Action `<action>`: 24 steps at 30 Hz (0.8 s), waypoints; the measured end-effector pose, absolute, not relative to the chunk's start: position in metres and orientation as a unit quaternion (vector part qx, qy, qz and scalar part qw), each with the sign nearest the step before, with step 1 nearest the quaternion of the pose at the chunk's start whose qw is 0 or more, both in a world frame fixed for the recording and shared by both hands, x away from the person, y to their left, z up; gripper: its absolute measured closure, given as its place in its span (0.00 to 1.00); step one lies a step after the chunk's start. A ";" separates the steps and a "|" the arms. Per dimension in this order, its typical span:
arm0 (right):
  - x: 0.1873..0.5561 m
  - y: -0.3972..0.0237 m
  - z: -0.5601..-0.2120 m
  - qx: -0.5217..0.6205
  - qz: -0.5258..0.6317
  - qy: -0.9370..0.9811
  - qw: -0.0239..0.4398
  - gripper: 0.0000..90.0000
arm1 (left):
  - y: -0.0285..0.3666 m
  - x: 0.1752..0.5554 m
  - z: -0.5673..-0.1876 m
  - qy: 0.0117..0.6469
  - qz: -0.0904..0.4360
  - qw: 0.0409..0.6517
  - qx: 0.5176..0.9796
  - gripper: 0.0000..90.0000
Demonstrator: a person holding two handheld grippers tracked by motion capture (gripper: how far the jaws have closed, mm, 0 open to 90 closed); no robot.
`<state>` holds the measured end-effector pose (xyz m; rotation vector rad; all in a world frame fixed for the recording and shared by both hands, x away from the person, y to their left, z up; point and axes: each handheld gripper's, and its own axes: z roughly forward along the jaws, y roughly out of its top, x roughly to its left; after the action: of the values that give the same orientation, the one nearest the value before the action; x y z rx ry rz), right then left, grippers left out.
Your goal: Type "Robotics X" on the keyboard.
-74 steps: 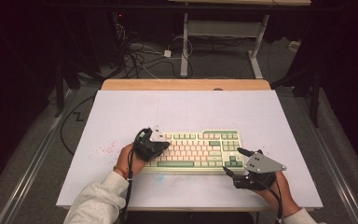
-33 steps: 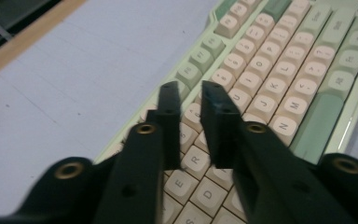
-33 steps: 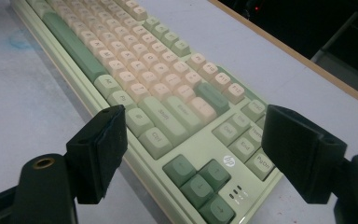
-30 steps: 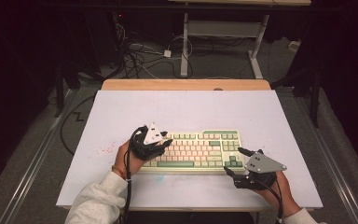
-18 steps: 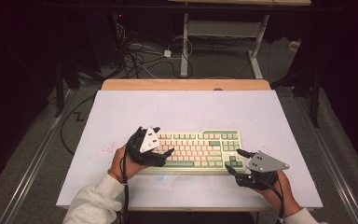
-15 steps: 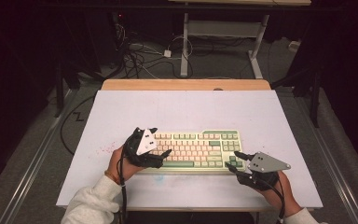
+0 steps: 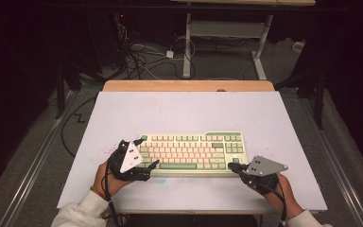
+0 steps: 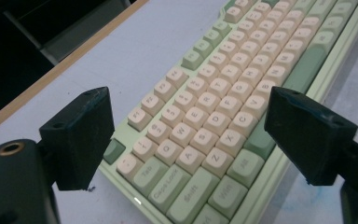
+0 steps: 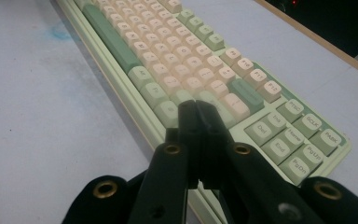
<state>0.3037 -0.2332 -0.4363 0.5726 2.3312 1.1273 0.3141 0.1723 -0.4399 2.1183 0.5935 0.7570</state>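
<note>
A pale green keyboard (image 7: 191, 150) with cream keys lies across the near half of the white mat (image 7: 194, 111). My left gripper (image 7: 150, 170) sits at its front left corner. In the left gripper view the gripper (image 8: 193, 135) is open wide, and the keyboard's (image 8: 214, 116) left end lies between and beyond the jaws. My right gripper (image 7: 231, 166) rests at the keyboard's front right corner. In the right gripper view the gripper (image 9: 196, 108) is shut with nothing in it, its tips over the bottom-row keys of the keyboard (image 9: 168, 60).
A wooden table edge (image 7: 189, 86) borders the mat at the back. Cables (image 7: 142, 56) and a desk frame (image 7: 227, 28) stand on the floor beyond. A blue smear (image 9: 58, 31) marks the mat in front of the keyboard.
My left gripper has drawn back from over the keyboard's left end toward the front left corner. The right gripper has barely moved.
</note>
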 end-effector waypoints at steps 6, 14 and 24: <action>0.307 -0.223 -0.439 0.209 0.408 0.857 0.236 1.00 | 0.180 0.300 -0.449 0.244 0.310 0.396 0.829 0.17; 0.319 -0.208 -0.437 0.211 0.408 0.858 0.230 1.00 | 0.193 0.293 -0.452 0.254 0.315 0.393 0.826 0.17; 0.330 -0.191 -0.435 0.203 0.404 0.861 0.232 1.00 | 0.206 0.290 -0.459 0.273 0.306 0.381 0.829 0.17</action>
<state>0.3301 -0.1906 -0.4351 0.5572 2.3676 1.1099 0.2899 0.2062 -0.4594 2.1148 0.6957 0.7822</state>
